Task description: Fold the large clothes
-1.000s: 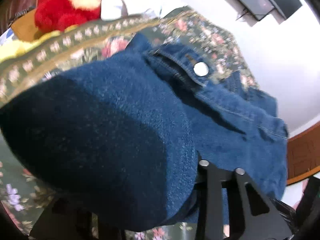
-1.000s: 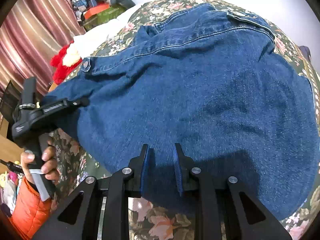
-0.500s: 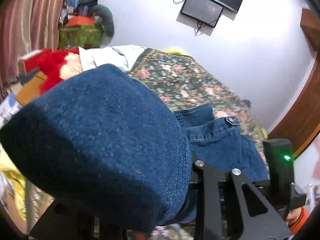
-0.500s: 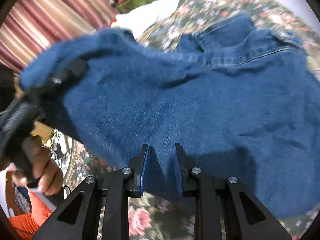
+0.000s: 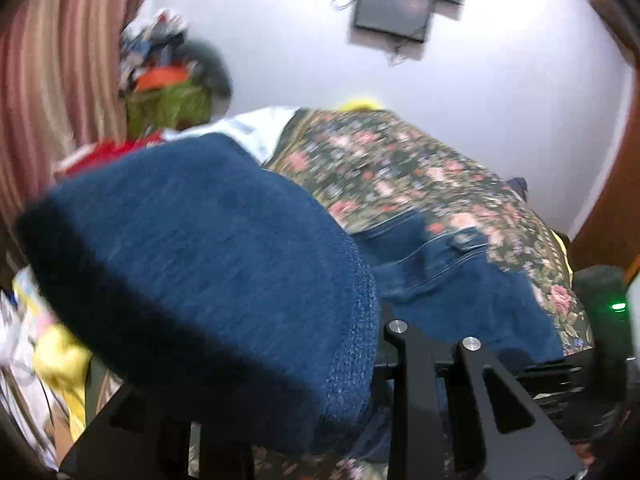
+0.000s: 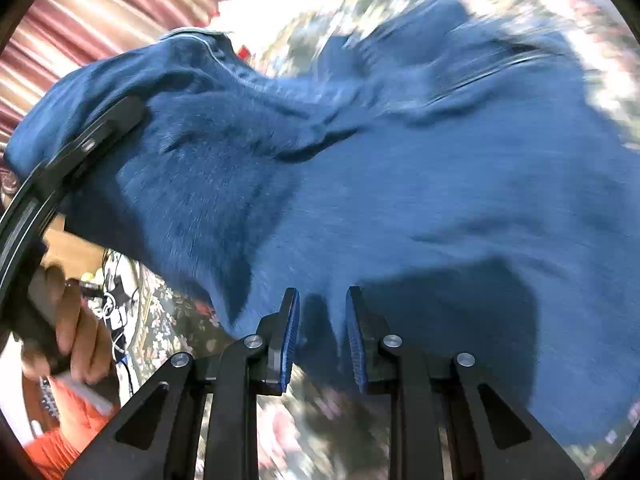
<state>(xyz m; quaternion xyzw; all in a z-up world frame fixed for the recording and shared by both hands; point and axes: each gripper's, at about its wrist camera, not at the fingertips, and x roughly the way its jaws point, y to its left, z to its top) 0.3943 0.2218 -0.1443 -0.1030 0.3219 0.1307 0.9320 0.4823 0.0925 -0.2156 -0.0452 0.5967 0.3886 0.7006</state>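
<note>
Through the left wrist camera, a thick bulge of the blue denim garment [image 5: 208, 280] swells over the left gripper [image 5: 376, 340] and blocks most of the view. Only the right-hand finger of that gripper shows, its black linkage running up to the cloth's edge; the other finger is buried under the fabric, so I cannot tell from here how the jaws stand, though the cloth hangs right at their tips. Past the bulge, the rest of the denim lies on the bed with the floral bedspread [image 5: 400, 168], a stitched flap showing near the middle. A white pillow [image 5: 256, 128] sits at the head of the bed, something red [image 5: 108, 152] just beside it, and a green bin [image 5: 168, 108] heaped with odds and ends stands against the striped curtain [image 5: 52, 80]. A dark screen [image 5: 392, 12] hangs on the white wall.

Through the right wrist camera, the right gripper [image 6: 322, 332] has its blue-padded jaws drawn in on a pinched fold of the denim garment [image 6: 440, 184], the cloth caught between the pads. The denim rises in a broad sheet, blurred, above the floral bedspread [image 6: 176, 320]. At the left, the left gripper [image 6: 100, 136] is raised into a corner of the same cloth, with the person's left hand [image 6: 76, 332] wrapped around its handle, an orange sleeve [image 6: 56, 448] below.
</note>
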